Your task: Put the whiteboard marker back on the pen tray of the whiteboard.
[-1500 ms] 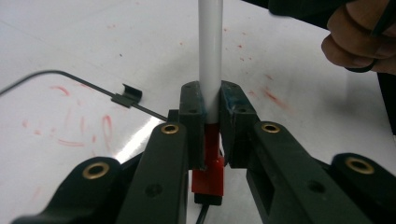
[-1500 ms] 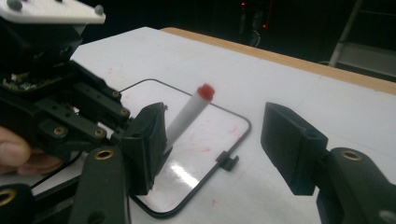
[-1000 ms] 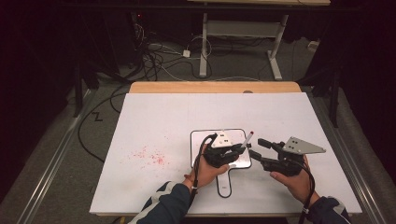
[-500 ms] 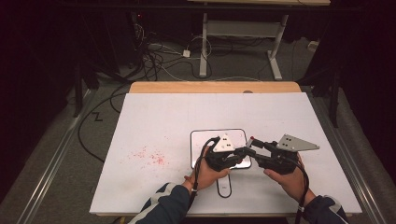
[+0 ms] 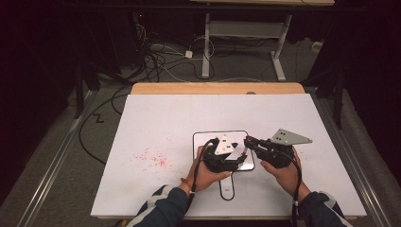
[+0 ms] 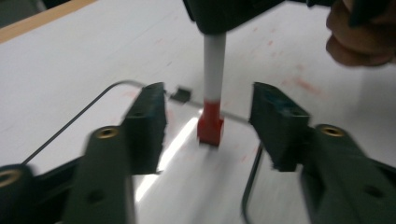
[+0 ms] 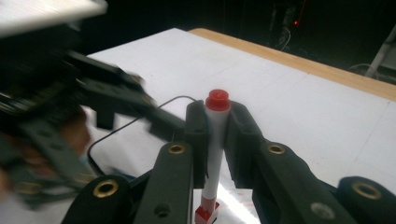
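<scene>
Gripping the marker (image 7: 215, 140) on its white barrel, the right gripper (image 7: 215, 135) is clenched on it, jaws pressing both sides just under the red end cap; these jaws have just been closing, w/ the marker between them. The marker stands about upright, its red block-shaped lower end touching, or nearly touching, the small whiteboard (image 5: 203, 139) that lies on the desk (image 5: 156, 118). In the left gripper view the same marker (image 6: 212, 84) hangs down between the two black jaws of the left gripper (image 6: 208, 116), which is released: its jaws have just been opening and stand well apart, not touching the pen on either side.

Handling, as I judge it: the marker is light and stiff, a thin plastic tube, not fragile, but smooth and round, so it can slip or swing in a two-pad grip. Best hold is on the white barrel, approx. near the middle or a bit above, squarely across it, not on the red ends, where a cap may come off.

Farther off, the high view shows both hands close together over the whiteboard, faint red marks (image 5: 153, 158) on the desk to the left, and the wooden desk edge (image 5: 217, 88) beyond.
</scene>
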Tool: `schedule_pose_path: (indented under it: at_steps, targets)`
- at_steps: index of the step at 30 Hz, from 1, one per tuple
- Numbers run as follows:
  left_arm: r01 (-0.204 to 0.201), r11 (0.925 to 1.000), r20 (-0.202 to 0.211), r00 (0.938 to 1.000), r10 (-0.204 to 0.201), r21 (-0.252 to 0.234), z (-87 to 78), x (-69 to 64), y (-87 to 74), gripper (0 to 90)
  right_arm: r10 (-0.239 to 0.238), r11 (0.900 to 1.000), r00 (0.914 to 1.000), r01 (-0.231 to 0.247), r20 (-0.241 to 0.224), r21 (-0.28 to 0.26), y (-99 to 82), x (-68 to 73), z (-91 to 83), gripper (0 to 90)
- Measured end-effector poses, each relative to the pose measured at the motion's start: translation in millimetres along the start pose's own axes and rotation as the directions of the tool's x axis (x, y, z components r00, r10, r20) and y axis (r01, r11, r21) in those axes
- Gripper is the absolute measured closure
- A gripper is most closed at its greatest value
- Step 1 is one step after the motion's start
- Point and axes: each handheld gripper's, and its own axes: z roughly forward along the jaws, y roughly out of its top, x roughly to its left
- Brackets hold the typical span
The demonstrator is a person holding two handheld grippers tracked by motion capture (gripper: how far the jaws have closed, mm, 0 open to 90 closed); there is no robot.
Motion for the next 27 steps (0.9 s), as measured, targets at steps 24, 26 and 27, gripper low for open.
schedule_pose_path:
  at_steps: [24,26,27]
  targets:
    - [0.121,0.9884,-0.281,0.9553,-0.091,0.092,-158.0,13.5,-115.2,19.2,-0.179,0.9817,0.9834,0.177,0.026,0.069,9.9,-9.4,34.4,81.5]
    - [0.126,0.9879,-0.296,0.9505,-0.094,0.091,-161.8,12.9,-118.0,18.7,-0.154,0.9866,0.9852,0.149,0.075,0.067,9.8,-20.2,34.9,81.5]
    - [0.124,0.9884,-0.299,0.9498,-0.093,0.087,-163.3,13.0,-119.3,18.7,-0.162,0.9853,0.9831,0.156,0.085,0.068,9.6,-22.8,34.8,81.5]
